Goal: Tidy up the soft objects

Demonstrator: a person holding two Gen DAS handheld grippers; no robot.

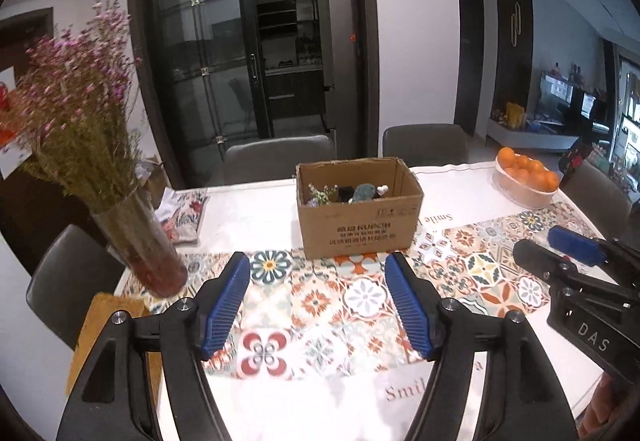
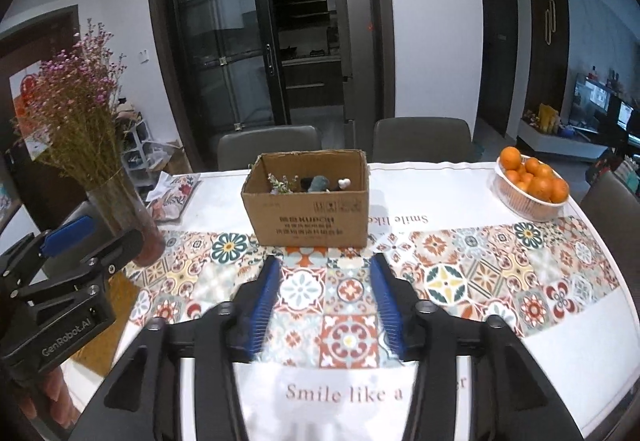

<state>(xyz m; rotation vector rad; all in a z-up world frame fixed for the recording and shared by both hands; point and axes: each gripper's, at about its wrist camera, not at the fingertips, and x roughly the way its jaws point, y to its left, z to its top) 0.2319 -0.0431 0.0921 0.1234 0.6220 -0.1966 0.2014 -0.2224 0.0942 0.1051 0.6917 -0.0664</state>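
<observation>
Tabletop (image 2: 460, 197) under a tiled-pattern cloth. Cardboard box (image 2: 308, 217) stands mid-table, open-topped, holding small soft objects (image 2: 320, 183) at its bottom. Vase of dried flowers (image 2: 120, 201) well left of the box; bowl of oranges (image 2: 532, 185) well right. Left gripper (image 1: 318, 301) and right gripper (image 2: 324, 301) both hover in front of the box, jaws spread, empty, box just beyond their fingertips.

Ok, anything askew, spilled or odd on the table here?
Nothing stands out. The cardboard box sits upright with small items inside, the flower vase stands, the oranges stay in their bowl, and both grippers, left and right, are open and hold nothing.
</observation>
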